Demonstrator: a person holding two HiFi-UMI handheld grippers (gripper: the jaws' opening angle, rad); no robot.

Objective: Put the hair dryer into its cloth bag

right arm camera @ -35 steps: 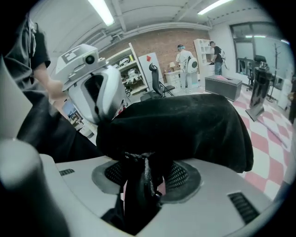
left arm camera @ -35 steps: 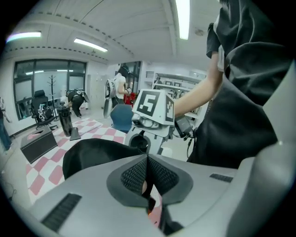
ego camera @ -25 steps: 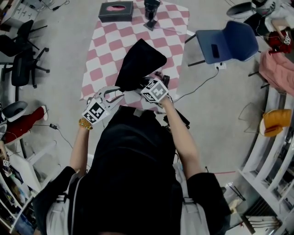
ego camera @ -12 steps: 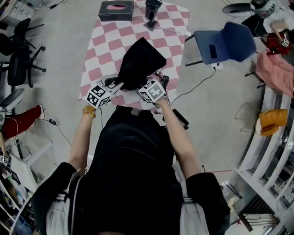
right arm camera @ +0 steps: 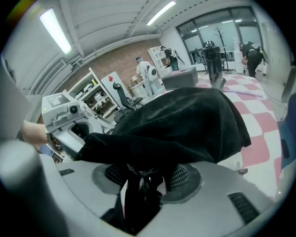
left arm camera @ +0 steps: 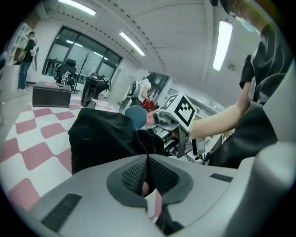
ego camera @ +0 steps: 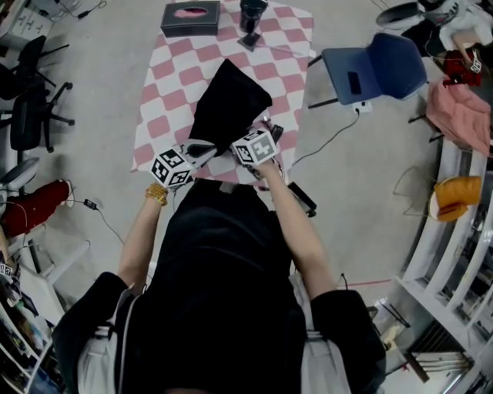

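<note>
The black cloth bag lies bulging on the pink-and-white checked table, its mouth towards me. No hair dryer shows in any view. My left gripper is at the left of the bag's near end. In the left gripper view the left gripper has its pads pressed together on a thin black strip of the bag, which hangs out below them. My right gripper is at the right of the bag's mouth. In the right gripper view the right gripper is shut on a bunched fold of the bag's black cloth.
A dark tissue box and a black upright appliance stand at the table's far end. A blue chair is to the right, black office chairs to the left. A cable and a black bar lie on the floor by the table's near corner.
My left gripper came in from the lower left to the bag's near end and closed its jaws there. The right gripper kept its hold and shifted only slightly.
</note>
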